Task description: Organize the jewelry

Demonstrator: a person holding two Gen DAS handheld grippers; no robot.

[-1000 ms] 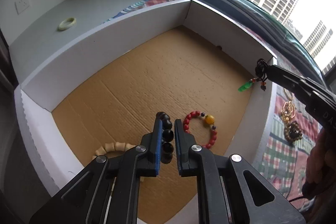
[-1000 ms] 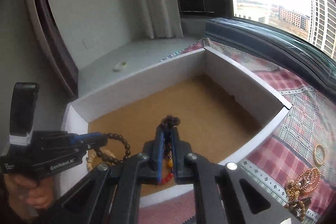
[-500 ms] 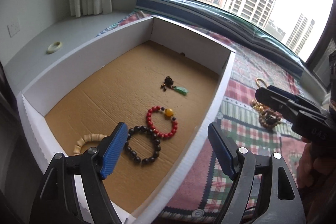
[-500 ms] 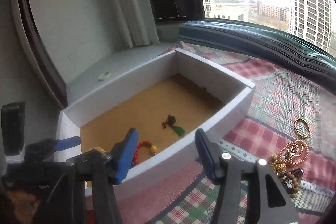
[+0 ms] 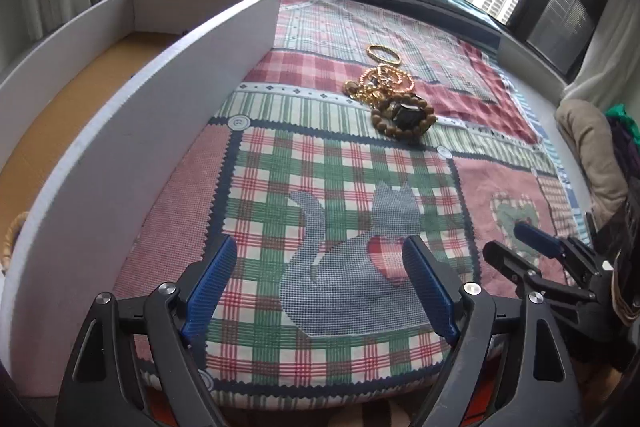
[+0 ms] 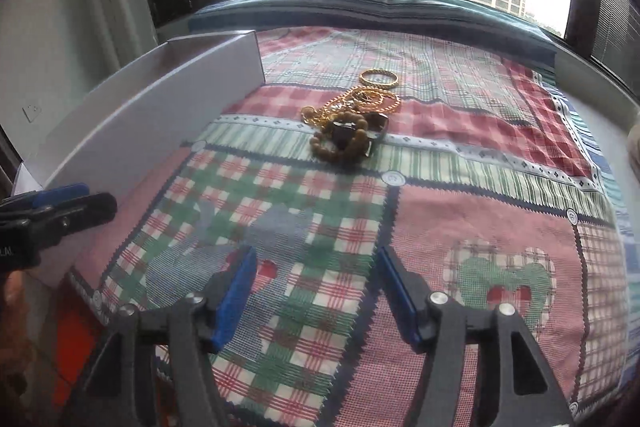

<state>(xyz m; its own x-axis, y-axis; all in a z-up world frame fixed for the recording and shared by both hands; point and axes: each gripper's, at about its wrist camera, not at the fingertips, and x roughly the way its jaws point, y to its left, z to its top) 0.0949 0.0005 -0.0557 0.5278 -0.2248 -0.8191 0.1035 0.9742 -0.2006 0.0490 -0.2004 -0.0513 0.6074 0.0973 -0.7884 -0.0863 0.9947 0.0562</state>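
A pile of jewelry lies on the plaid cloth: a brown bead bracelet with a dark stone (image 5: 402,117) (image 6: 343,138), gold chains (image 5: 380,81) (image 6: 360,103) and a gold bangle (image 5: 384,54) (image 6: 378,78). The white box (image 5: 120,131) (image 6: 132,131) with a cardboard floor stands at the left; a wooden bead bracelet (image 5: 12,239) peeks at its near end. My left gripper (image 5: 320,267) is open and empty over the cloth, well short of the pile. My right gripper (image 6: 314,267) is open and empty, also short of the pile. Each shows in the other's view.
The plaid patchwork cloth (image 5: 340,187) (image 6: 460,207) covers the window seat. A dark window ledge (image 6: 380,7) runs along the far edge. A beige cushion (image 5: 592,147) lies at the far right. The box wall rises at the left of both grippers.
Both grippers dropped their pieces into the box, opened, and swung right out of the box to face the jewelry pile on the cloth.
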